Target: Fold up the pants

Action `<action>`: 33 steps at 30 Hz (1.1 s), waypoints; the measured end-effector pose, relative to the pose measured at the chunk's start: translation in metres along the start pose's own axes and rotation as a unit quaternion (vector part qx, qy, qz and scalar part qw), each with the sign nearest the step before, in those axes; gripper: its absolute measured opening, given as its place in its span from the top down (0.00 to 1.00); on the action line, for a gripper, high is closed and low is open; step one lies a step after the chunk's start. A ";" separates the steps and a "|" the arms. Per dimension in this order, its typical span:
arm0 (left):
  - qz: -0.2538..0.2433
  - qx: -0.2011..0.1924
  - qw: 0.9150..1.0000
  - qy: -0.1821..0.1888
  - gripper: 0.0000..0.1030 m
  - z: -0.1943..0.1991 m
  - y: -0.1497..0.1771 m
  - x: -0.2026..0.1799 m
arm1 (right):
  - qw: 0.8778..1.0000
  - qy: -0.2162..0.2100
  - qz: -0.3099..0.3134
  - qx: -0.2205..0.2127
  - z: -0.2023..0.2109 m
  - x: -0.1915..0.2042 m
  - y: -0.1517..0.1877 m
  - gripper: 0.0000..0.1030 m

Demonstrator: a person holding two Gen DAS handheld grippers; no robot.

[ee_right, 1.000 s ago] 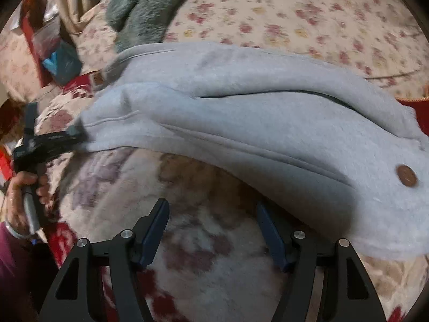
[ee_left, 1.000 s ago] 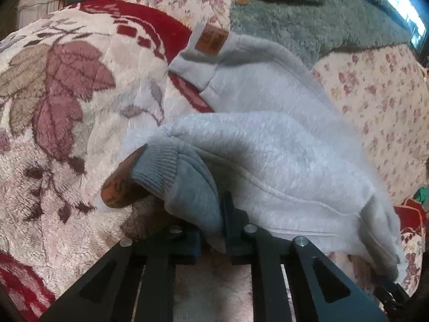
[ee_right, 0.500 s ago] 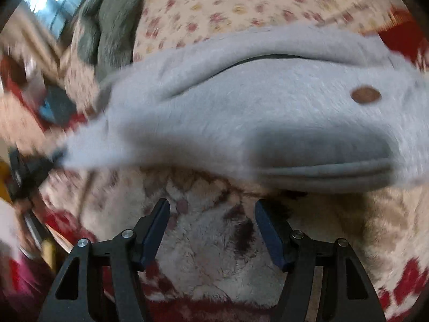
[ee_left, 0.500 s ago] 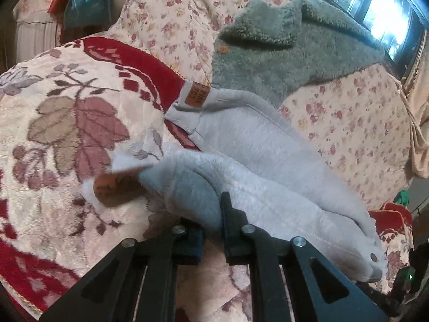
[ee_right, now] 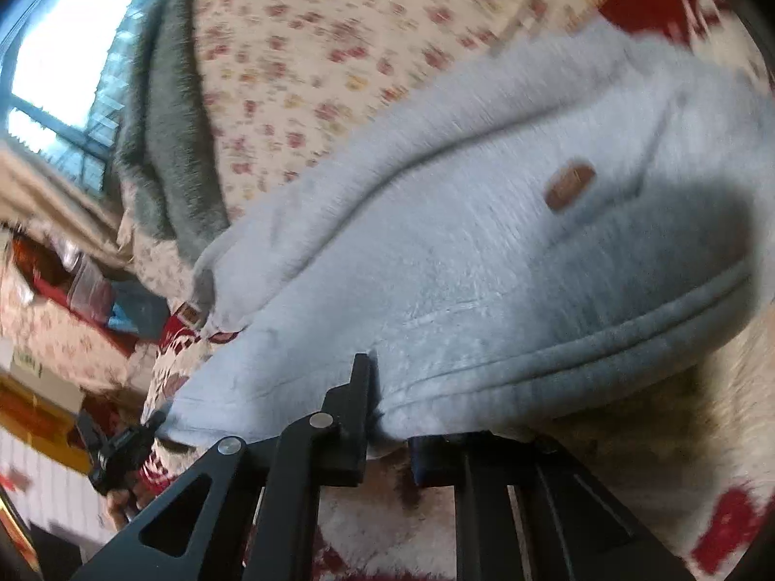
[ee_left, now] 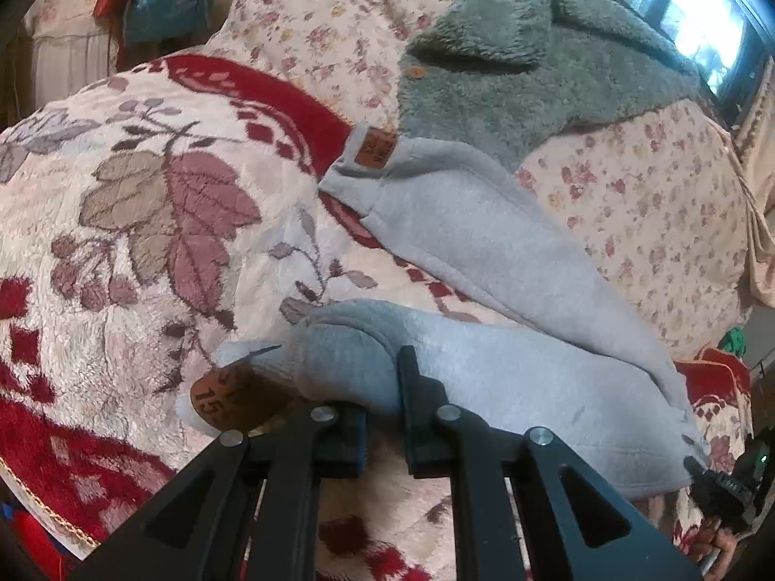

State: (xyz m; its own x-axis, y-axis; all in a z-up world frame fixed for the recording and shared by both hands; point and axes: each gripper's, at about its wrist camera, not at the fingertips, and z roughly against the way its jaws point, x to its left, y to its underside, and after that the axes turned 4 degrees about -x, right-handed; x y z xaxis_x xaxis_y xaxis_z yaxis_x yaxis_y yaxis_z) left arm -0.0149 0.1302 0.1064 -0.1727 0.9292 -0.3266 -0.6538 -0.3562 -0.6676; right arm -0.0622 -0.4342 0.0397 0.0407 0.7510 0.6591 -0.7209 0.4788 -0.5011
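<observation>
**Both ends gripped, fold not yet made**

Your grey pants [ee_left: 484,242] lie across the floral blanket [ee_left: 145,242], legs apart. Left gripper [ee_left: 382,416] pinches a cuff; right gripper [ee_right: 387,440] pinches the waistband edge

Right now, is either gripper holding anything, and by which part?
Both hold the light grey fleece pants. The left gripper is shut on a ribbed leg cuff; the right gripper is shut on the waistband edge.
</observation>
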 end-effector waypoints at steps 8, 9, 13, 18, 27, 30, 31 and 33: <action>-0.040 0.034 0.999 -0.008 0.90 0.011 0.031 0.005 | 0.999 0.009 0.025 0.020 0.024 0.002 0.010 0.89; -0.044 0.044 0.998 -0.014 0.90 0.009 0.037 0.009 | 0.999 0.012 0.024 0.026 0.024 -0.001 0.015 0.89; -0.034 0.083 0.996 -0.023 0.86 0.000 0.058 0.026 | 0.998 0.031 0.024 0.052 0.019 -0.016 0.033 0.90; -0.004 0.077 0.995 -0.059 0.34 0.013 0.065 0.040 | 0.992 0.036 0.043 0.111 0.018 -0.012 0.039 0.84; 0.057 0.064 0.995 -0.057 0.21 0.032 0.057 0.070 | 0.961 -0.031 0.218 0.169 -0.006 0.087 0.064 0.83; 0.064 0.065 0.995 -0.042 0.21 0.027 0.055 0.065 | 0.941 -0.071 0.273 0.189 -0.048 0.143 0.068 0.83; 0.065 0.064 0.995 -0.041 0.21 0.025 0.055 0.064 | 0.933 -0.088 0.288 0.197 -0.064 0.162 0.069 0.79; 0.085 0.068 0.993 -0.038 0.20 0.018 0.054 0.067 | 0.911 -0.110 0.336 0.212 -0.101 0.201 0.078 0.62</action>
State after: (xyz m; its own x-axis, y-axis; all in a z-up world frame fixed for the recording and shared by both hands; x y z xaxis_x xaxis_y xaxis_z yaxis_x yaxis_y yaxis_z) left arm -0.0747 0.1751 0.0602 -0.3411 0.8636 -0.3714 -0.7027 -0.4967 -0.5094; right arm -0.0403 -0.2000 0.0772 -0.6152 0.6777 0.4028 -0.7356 -0.3096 -0.6025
